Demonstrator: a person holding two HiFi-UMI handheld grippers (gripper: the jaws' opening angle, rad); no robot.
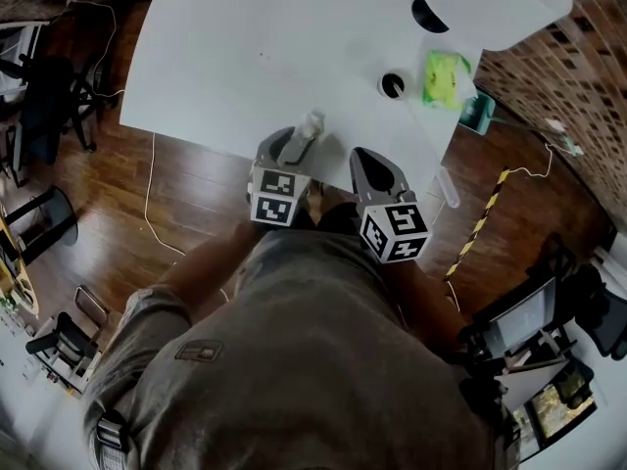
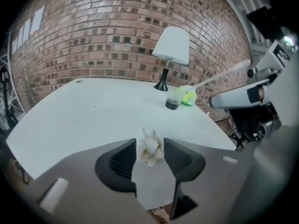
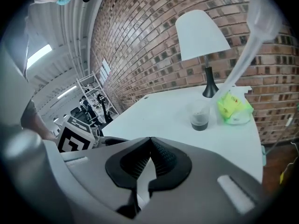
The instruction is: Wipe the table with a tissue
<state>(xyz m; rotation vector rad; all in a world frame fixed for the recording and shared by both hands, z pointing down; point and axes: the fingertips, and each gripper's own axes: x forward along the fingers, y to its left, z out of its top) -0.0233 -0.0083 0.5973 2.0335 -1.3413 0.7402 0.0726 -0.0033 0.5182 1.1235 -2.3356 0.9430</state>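
Observation:
A crumpled white tissue point(image 1: 313, 123) point(image 2: 150, 149) sits pinched between the pads of my left gripper point(image 1: 299, 137) point(image 2: 149, 156), which is shut on it. That gripper hangs just over the near edge of the white table point(image 1: 255, 57) point(image 2: 93, 111), pointing down towards it. My right gripper point(image 1: 372, 161) point(image 3: 150, 146) is beside it on the right, also at the near edge. Its fingertips meet, so it is shut with nothing between them. The left gripper's marker cube point(image 3: 74, 134) shows at the left of the right gripper view.
At the table's far right stand a cup with dark liquid point(image 1: 392, 85) point(image 2: 172, 101) point(image 3: 200, 118), a green pack point(image 1: 446, 76) point(image 3: 233, 108) and a white-shaded lamp point(image 1: 490, 3) point(image 2: 171, 48). Wooden floor, cables and chairs point(image 1: 39, 116) surround the table.

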